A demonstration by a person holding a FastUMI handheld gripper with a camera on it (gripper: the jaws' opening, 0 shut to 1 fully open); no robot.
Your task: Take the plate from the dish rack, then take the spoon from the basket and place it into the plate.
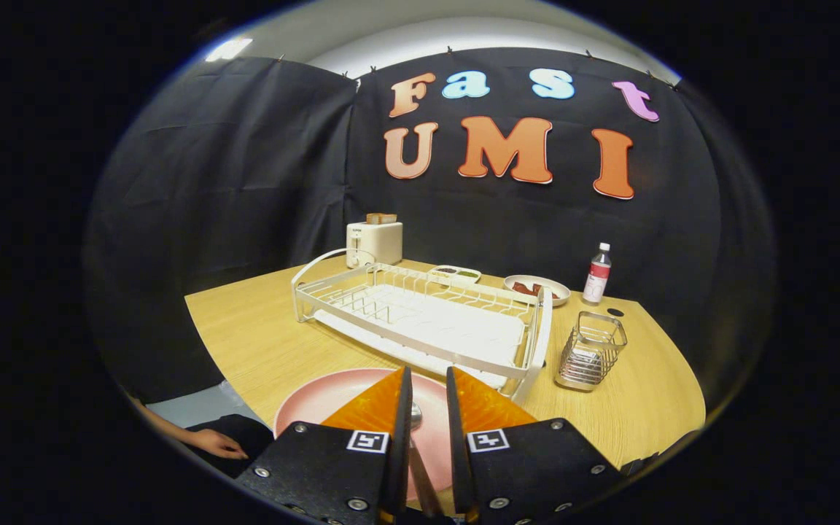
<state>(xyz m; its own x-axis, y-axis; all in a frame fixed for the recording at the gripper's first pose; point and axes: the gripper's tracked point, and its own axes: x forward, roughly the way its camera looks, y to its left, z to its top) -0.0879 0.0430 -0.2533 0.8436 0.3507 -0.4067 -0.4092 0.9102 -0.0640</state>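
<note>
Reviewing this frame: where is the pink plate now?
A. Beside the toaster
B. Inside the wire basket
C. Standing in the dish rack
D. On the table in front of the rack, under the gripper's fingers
D: the pink plate lies flat on the table in front of the dish rack, with the gripper over it and a spoon showing between its nearly closed fingers.
</note>
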